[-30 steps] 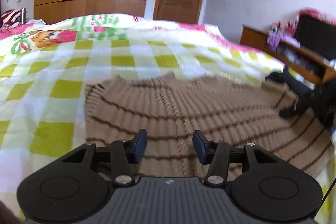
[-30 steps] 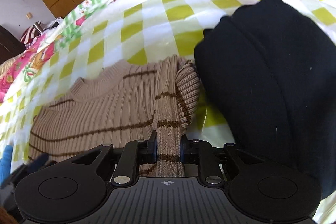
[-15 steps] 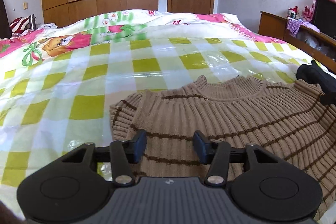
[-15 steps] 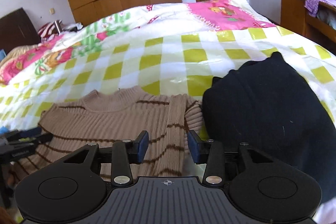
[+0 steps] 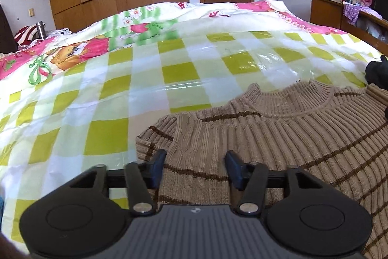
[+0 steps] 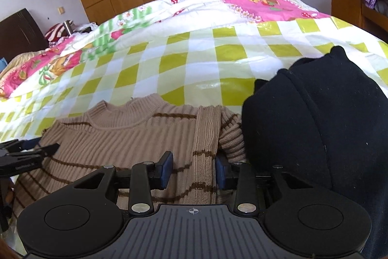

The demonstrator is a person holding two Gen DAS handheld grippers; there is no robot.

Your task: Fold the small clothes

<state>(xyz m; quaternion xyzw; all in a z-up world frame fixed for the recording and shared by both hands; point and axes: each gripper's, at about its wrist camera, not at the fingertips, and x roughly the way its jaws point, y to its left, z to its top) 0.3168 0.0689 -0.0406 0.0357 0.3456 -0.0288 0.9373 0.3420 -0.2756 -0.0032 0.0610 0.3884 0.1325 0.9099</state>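
Bedroom with wood wardrobes, and the bed (image 5: 150, 98) wears a glossy green-check cover. Left tongs (image 5: 196, 169) and right tongs (image 6: 194, 170) are both spread, gripping nothing. For the next fold I'd pinch both lower corners evenly and lift together. Sweater (image 6: 135, 137) lies flat on the bed: tan rib knit, brown stripes, sleeves folded in, touching a black garment (image 6: 315, 128).

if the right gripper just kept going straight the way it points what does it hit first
Most likely the folded-over sleeve of the tan ribbed sweater with brown stripes: it lies directly between the open right gripper fingers. The black garment sits just right of that line. Depth is unclear.
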